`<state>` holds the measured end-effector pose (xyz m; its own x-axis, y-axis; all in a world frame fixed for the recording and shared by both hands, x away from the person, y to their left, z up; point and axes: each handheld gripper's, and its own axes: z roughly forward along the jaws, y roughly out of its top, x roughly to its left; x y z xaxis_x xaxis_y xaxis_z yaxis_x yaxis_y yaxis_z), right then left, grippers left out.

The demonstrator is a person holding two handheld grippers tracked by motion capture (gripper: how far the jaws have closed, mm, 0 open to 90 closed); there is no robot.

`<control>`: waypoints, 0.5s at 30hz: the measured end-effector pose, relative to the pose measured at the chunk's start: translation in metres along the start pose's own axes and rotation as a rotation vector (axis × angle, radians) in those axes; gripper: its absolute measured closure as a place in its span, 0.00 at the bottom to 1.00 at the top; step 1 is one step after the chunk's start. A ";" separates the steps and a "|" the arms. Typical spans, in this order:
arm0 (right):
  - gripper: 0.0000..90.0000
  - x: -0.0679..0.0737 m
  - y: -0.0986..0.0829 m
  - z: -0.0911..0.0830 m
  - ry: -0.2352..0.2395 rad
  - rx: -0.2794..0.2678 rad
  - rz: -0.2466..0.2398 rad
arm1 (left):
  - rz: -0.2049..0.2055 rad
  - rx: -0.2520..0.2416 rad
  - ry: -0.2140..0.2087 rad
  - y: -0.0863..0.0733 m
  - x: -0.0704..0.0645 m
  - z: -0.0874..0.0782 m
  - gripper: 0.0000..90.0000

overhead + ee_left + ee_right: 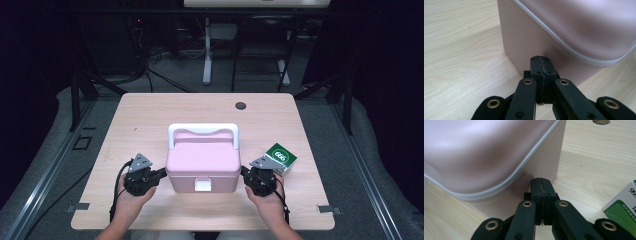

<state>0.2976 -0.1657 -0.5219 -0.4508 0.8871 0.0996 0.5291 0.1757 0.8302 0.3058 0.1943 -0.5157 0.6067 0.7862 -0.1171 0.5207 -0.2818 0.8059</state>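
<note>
A: Room and surface, as I read them from my station?

B: Dark surround; grey floor (45, 145) with cables; a white-legged desk (207, 55) stands beyond. In the middle sits a pale wood-grain table (150, 115), with a round grommet hole (241, 105) near its far edge and bits of tape at its near corners.

A: Largest item on the table?

B: A pink box (202, 162), lid down, with a white handle (203, 131) at its far side and a white latch (202, 184) on its near face. It stands at the table's centre, toward the near edge. From both gripper views I see a pale seam where lid meets base.

A: Next in size?

B: A green-and-white carton (281, 157), just to the right of the box, apart from it, lying at an angle.

A: And the tools?

B: The left gripper (159, 174), held in the left hand (131, 197), has its jaws pressed together on nothing, tips right at the box's left wall. The right gripper (246, 173), in the right hand (266, 200), is likewise closed and empty at the right wall. Whether either tip actually touches the box, I cannot tell.
</note>
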 end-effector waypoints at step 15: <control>1.00 -0.001 -0.007 -0.004 0.028 0.029 -0.004 | 0.004 0.000 -0.020 -0.007 0.001 0.002 1.00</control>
<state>0.2912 -0.1696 -0.5256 -0.4729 0.8740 0.1118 0.5477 0.1922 0.8143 0.3043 0.1956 -0.5224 0.6203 0.7742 -0.1255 0.5181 -0.2844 0.8066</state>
